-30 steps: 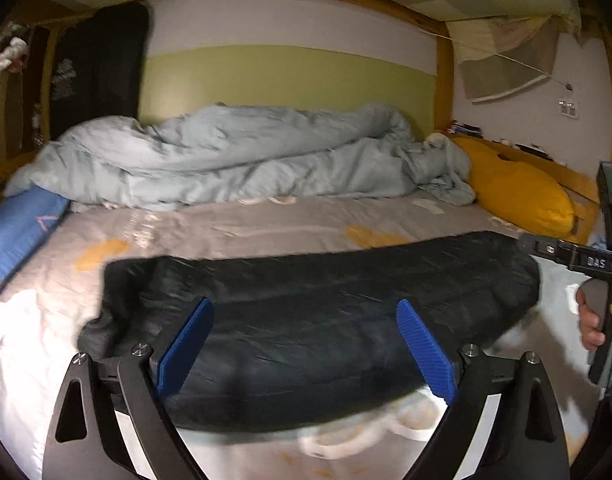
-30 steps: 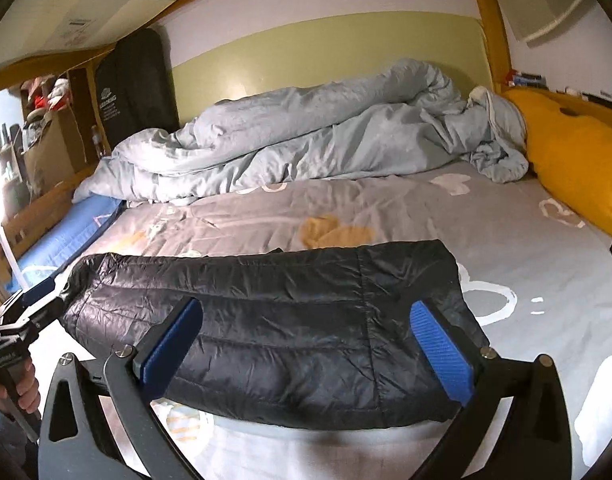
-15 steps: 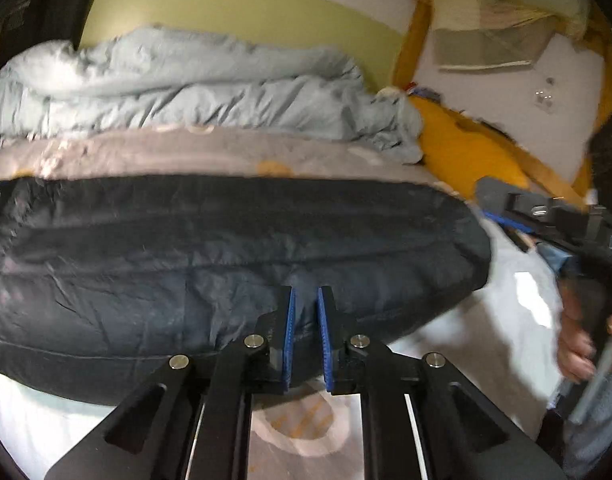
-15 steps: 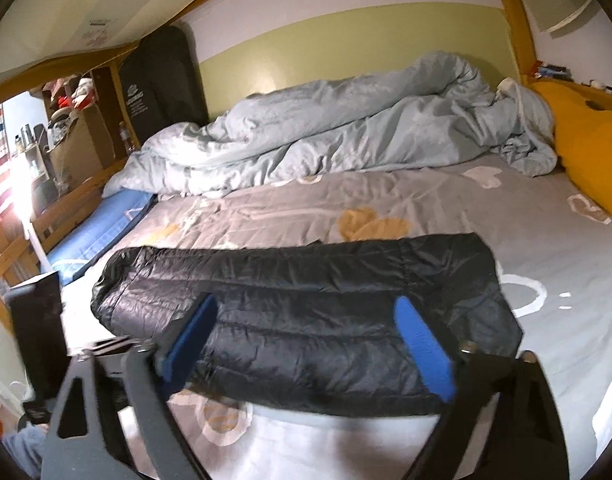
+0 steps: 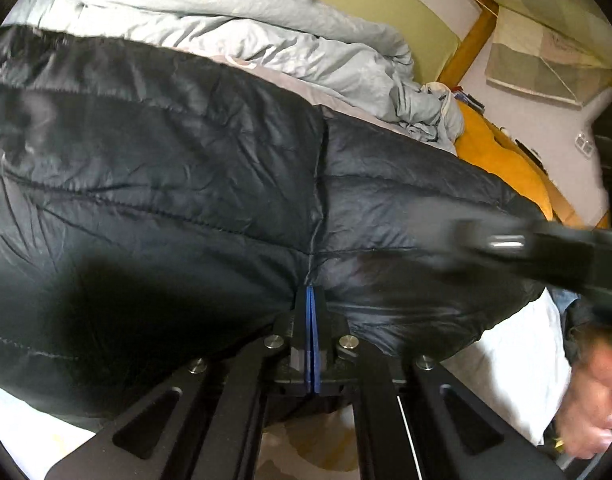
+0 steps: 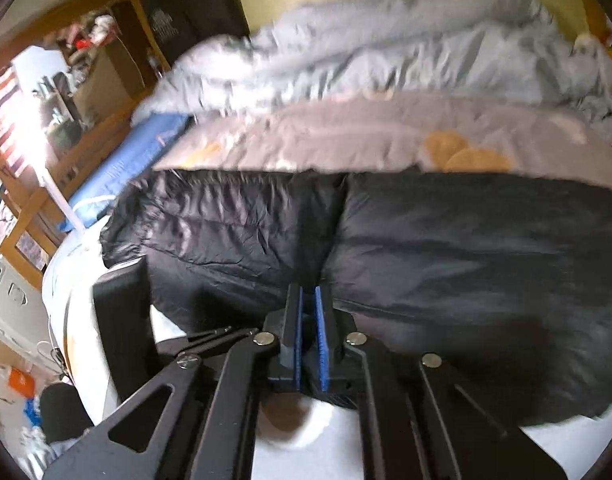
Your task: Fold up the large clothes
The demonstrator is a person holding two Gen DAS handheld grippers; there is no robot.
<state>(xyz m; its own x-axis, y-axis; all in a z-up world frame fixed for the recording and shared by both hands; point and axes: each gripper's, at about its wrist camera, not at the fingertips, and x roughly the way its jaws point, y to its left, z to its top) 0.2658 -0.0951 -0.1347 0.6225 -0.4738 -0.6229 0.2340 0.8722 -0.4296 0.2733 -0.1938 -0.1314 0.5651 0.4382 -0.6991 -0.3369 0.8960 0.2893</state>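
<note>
A black quilted puffer jacket (image 5: 194, 184) lies folded lengthwise across the bed and fills most of the left wrist view; it also shows in the right wrist view (image 6: 466, 240). My left gripper (image 5: 309, 300) is shut on the jacket's near edge at a vertical seam, blue pads pressed together. My right gripper (image 6: 309, 300) is closed on the jacket's near edge too, with a narrow gap between its blue pads. The right gripper's body (image 5: 546, 244) shows blurred at the right of the left wrist view.
A crumpled pale grey-blue duvet (image 6: 386, 52) lies along the far wall. A grey printed sheet (image 6: 346, 136) covers the bed. A yellow pillow (image 5: 502, 164) is at the right, a blue mat (image 6: 130, 164) at the left, and wooden shelving (image 6: 46, 120) beyond it.
Both grippers went from wide open above the jacket to closed on its near edge. The left closed first, the right followed. Both cameras moved in close and tilted.
</note>
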